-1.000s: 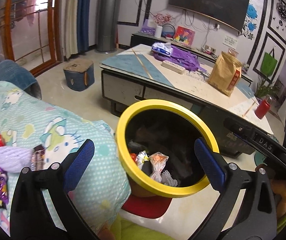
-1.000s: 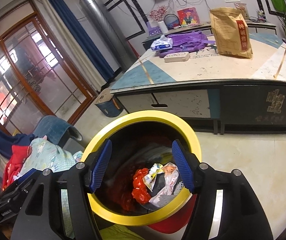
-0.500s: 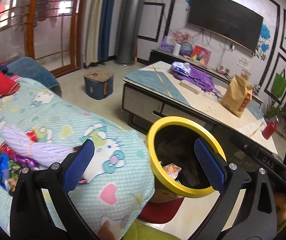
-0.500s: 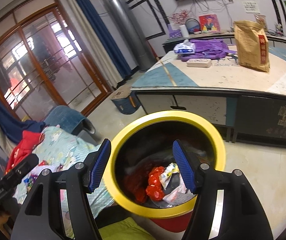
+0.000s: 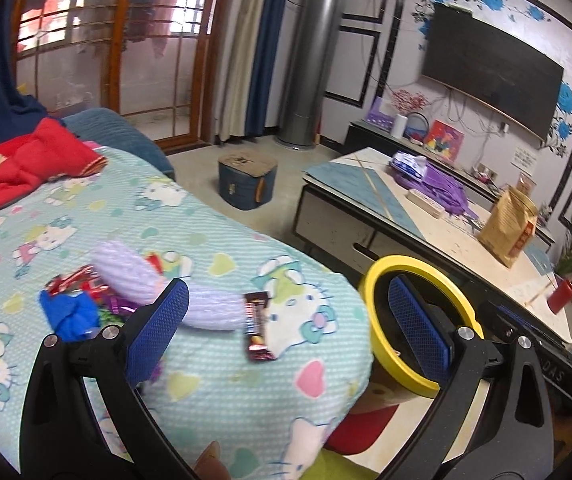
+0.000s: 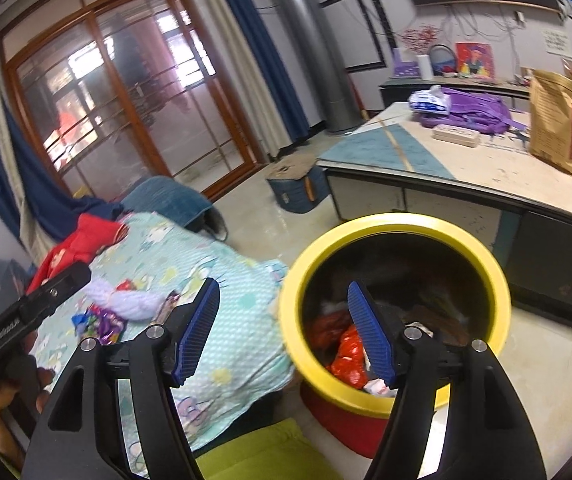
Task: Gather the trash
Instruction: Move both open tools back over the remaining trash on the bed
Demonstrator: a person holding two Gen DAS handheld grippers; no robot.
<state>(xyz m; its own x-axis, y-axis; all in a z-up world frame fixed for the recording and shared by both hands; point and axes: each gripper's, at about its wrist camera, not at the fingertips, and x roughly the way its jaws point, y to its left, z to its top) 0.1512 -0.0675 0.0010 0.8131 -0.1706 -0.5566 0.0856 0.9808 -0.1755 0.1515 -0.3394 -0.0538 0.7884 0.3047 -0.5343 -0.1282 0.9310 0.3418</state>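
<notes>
Nearest the cameras, both tools hang empty. The left gripper (image 5: 286, 320) has its blue pads spread wide with nothing between them, aimed down at the bed, which suits a reach for the next scrap. The right gripper (image 6: 286, 328) stands moderately wide and just as empty; its jaws have just been opening, and no wrapper sits between them, which fits a drop already made into the bin.

Just past the left gripper lies the trash on the cartoon-print bedspread (image 5: 206, 384): a dark snack wrapper (image 5: 257, 330) nearest the bed's edge, a pale lilac knitted piece (image 5: 134, 274) beside it, and a small heap of shiny wrappers (image 5: 82, 286) with a blue scrap (image 5: 70, 313) further left.

The yellow-rimmed bin (image 6: 497, 280) stands on the floor just beside the bed's edge, probably so that each piece travels only a short way. It already holds red and white wrappers (image 6: 347, 354).

Further off stands the low table (image 6: 465, 168) with a brown paper bag (image 6: 557, 120), well apart from the work.
</notes>
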